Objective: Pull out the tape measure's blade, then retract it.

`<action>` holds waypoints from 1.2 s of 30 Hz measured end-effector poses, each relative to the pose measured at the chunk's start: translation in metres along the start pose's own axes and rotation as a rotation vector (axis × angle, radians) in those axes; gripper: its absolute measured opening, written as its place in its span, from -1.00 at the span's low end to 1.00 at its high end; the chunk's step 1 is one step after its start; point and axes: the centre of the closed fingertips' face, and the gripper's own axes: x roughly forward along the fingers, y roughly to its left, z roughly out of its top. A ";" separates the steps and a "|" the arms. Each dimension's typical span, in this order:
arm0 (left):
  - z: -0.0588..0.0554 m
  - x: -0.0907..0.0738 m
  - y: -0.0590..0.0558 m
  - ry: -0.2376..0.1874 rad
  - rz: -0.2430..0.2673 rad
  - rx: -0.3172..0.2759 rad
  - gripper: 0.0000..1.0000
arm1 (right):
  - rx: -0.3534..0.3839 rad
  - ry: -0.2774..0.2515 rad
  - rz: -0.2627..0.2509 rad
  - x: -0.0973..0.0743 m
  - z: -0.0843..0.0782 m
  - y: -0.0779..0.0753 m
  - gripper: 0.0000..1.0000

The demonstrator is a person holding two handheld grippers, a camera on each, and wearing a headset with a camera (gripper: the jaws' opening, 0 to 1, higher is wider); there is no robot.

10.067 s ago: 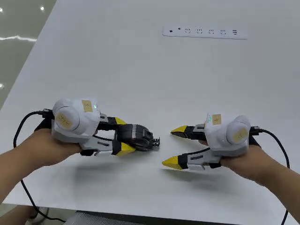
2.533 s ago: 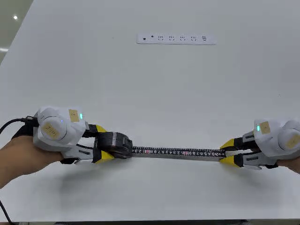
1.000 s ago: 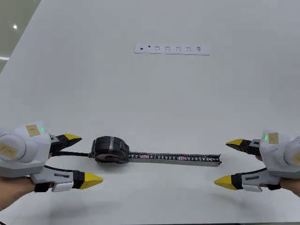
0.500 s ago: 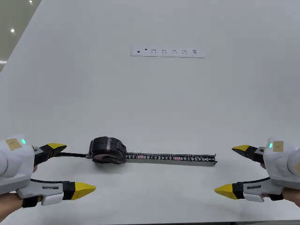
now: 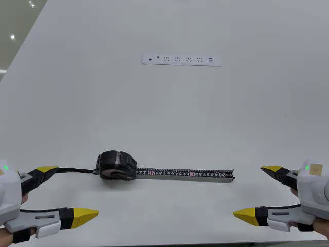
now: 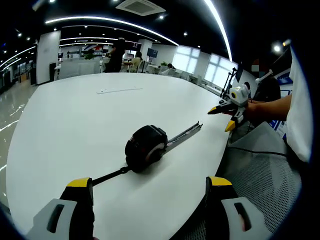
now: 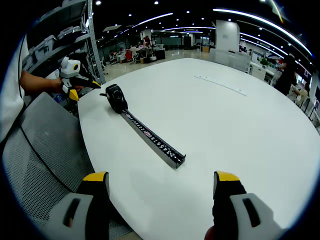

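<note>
The left claw (image 5: 69,190) has let go of the tape measure (image 5: 116,165) and drawn back, jaws wide apart and empty. The tape measure lies on the table (image 5: 180,103), its blade (image 5: 185,174) still stretched flat to the right. The right claw (image 5: 253,190) has likewise released the blade's tip and gapes empty. Pulling out looks done; retracting remains.

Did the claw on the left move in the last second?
Yes. The left gripper backed off leftward and toward the person, widening its gap to the tape measure, which stays put relative to the power strip.
</note>
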 end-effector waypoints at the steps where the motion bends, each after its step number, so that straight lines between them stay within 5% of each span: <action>1: -0.001 -0.001 0.000 -0.001 0.005 -0.004 0.81 | 0.004 -0.004 -0.001 -0.001 0.000 0.001 0.73; 23: -0.016 -0.023 -0.004 -0.025 0.048 -0.092 0.92 | 0.064 -0.042 -0.027 -0.021 -0.008 0.012 0.78; 36: -0.010 -0.026 -0.006 -0.042 0.040 -0.108 0.92 | 0.075 -0.052 -0.029 -0.026 -0.013 0.016 0.81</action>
